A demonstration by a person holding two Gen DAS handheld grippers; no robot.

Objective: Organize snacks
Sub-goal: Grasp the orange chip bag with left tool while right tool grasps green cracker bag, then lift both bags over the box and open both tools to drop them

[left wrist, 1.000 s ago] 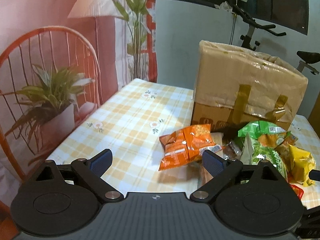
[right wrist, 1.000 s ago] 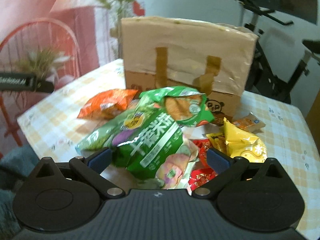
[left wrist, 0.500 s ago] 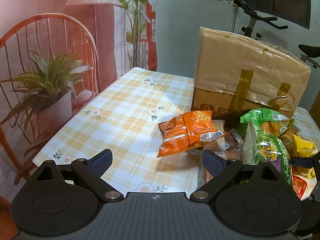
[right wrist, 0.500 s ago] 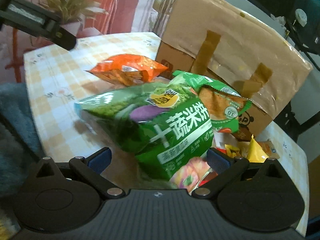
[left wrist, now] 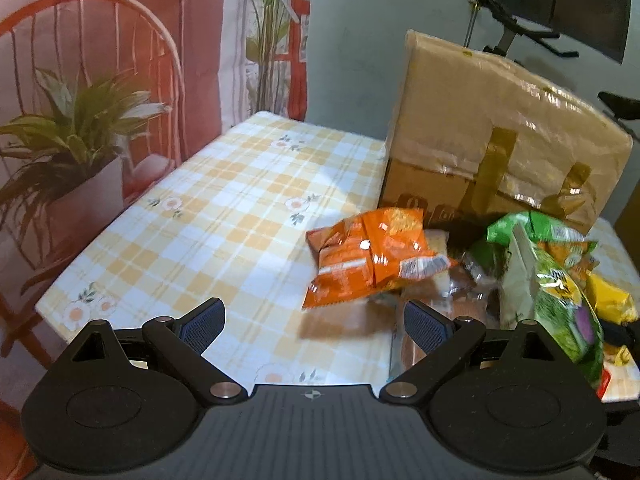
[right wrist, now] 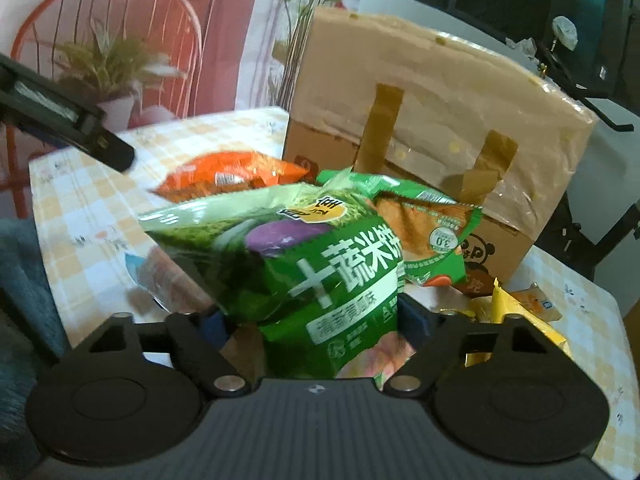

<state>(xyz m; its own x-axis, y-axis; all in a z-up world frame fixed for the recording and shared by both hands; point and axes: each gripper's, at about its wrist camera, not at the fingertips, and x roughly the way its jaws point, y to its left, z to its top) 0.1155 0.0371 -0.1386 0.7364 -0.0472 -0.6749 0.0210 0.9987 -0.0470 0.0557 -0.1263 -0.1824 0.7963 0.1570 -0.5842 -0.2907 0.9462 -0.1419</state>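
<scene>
Right wrist view looks down at a slant over the right gripper (right wrist: 310, 320), whose jaws have just been closing on the large glossy green snack bag with white lettering (right wrist: 304, 256); the blue pads sit against the bag's two sides, so it appears pinched between them (the bag bulges up and hides the fingertips' inner faces). Behind it lie a flat orange crinkled snack packet (right wrist: 236, 176) and a smaller green-and-orange pouch (right wrist: 432, 228), with a yellow foil packet (right wrist: 524, 320) to the right; all rest on the yellow-and-white checked tablecloth (right wrist: 92, 216), in front of a tall brown cardboard box sealed with tape strips (right wrist: 432, 128). The left gripper (left wrist: 314, 322) also tilts downward, its jaws spread wide with nothing between them; bare cloth shows in the gap, and the orange packet lies just beyond its right finger. In the left wrist view the green bag stands on edge at the right, beside the pile.
</scene>
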